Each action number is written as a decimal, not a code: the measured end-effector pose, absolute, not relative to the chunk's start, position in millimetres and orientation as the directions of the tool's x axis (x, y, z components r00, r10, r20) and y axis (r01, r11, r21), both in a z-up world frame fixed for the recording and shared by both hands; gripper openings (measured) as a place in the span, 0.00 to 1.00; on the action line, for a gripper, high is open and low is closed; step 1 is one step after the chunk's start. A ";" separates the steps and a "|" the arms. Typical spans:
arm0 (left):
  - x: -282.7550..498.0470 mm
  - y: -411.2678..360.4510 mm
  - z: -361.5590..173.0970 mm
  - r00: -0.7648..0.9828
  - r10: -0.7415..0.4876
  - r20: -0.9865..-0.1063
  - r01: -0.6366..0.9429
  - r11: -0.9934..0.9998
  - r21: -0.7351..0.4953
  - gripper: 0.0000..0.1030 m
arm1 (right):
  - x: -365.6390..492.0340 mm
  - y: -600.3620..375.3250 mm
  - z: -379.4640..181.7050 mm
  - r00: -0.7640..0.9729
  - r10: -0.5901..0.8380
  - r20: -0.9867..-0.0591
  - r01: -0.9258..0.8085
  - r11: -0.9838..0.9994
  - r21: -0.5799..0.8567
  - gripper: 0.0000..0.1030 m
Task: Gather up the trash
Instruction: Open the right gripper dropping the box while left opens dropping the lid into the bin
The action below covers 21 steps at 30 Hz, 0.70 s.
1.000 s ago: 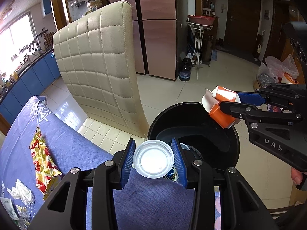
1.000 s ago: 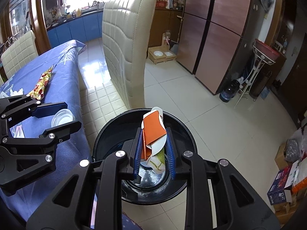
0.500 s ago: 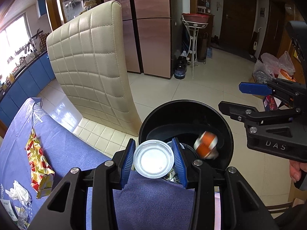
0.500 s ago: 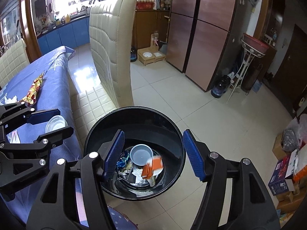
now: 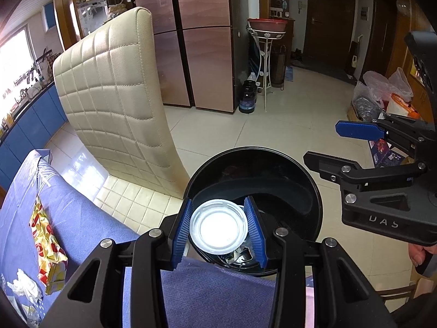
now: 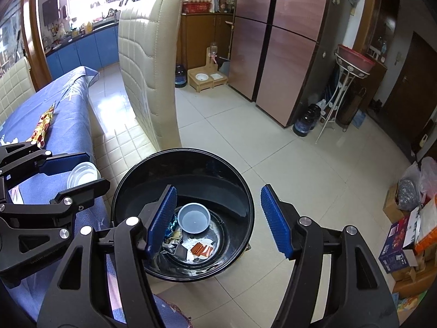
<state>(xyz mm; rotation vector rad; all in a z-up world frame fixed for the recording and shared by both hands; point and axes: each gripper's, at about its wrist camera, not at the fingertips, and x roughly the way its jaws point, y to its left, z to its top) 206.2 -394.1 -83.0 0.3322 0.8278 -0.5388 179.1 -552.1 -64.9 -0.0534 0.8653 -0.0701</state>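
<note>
My left gripper is shut on a clear round plastic lid and holds it over the near rim of the black trash bin. The lid also shows in the right wrist view, between the left gripper's fingers. My right gripper is open and empty above the bin; it also shows in the left wrist view. At the bin's bottom lie an orange and white carton, a clear cup and other scraps.
A cream quilted chair stands behind the bin beside the blue-clothed table. A red and yellow wrapper and a crumpled tissue lie on the table. Boxes and bags sit on the floor to the right.
My right gripper opened and let go of the orange and white carton, which fell to the bin's bottom. My left gripper moved the lid further over the bin.
</note>
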 end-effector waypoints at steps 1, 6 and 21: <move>206.2 -396.3 -82.4 0.554 -0.324 -0.767 0.576 0.814 0.072 0.37 | 178.6 -552.8 -64.8 0.647 -0.085 -0.758 0.043 0.996 -0.075 0.64; 209.3 -408.4 -79.5 0.550 -0.341 -0.762 0.597 0.798 0.075 0.38 | 176.0 -557.9 -67.1 0.643 -0.100 -0.760 0.062 0.995 -0.079 0.64; 222.4 -423.4 -66.5 0.568 -0.371 -0.734 0.588 0.808 0.047 0.67 | 172.7 -572.6 -72.4 0.626 -0.116 -0.771 0.108 0.992 -0.062 0.64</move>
